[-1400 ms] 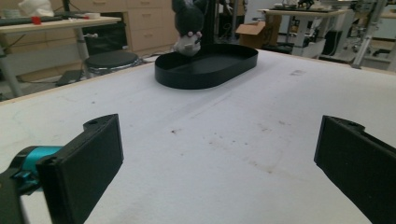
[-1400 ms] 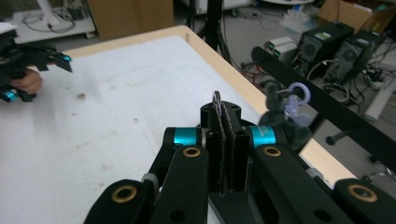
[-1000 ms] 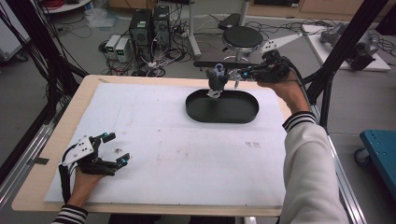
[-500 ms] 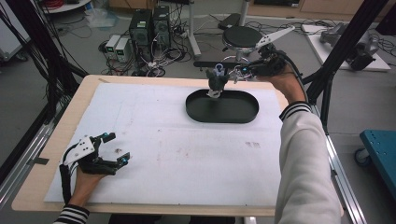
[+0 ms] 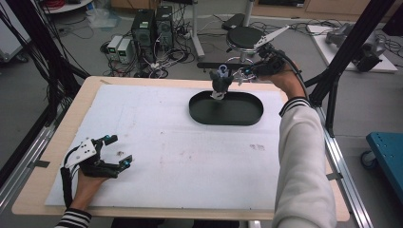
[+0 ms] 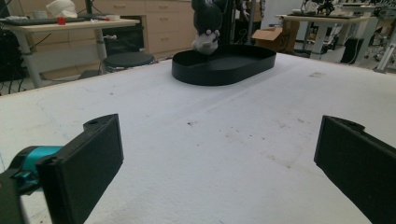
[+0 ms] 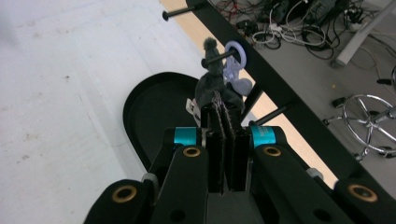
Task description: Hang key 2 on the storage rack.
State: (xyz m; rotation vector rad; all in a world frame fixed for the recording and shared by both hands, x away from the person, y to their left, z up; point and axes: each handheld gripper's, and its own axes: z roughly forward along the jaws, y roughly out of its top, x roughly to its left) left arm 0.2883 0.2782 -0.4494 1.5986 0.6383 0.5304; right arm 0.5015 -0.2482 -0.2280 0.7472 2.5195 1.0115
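counter (image 5: 57, 142): carries a mat (image 5: 157, 133) that covers most of its top.
oval tray (image 5: 242, 113): on the mat, toward the far right of the counter.
plush toy (image 5: 220, 84): above the tray's far left rim, hanging from a peg of the rack (image 5: 211, 65) behind the tray (whether it touches the tray floor cannot be told).
right tongs (image 5: 236, 76): just right of the plush toy, over the tray's far edge, level with it.
left tongs (image 5: 118, 151): near left corner, on the mat, well apart from the tray.
stool (image 5: 246, 37): on the floor behind the counter.
computer towers (image 5: 153, 24): on the floor, far left of the stool.
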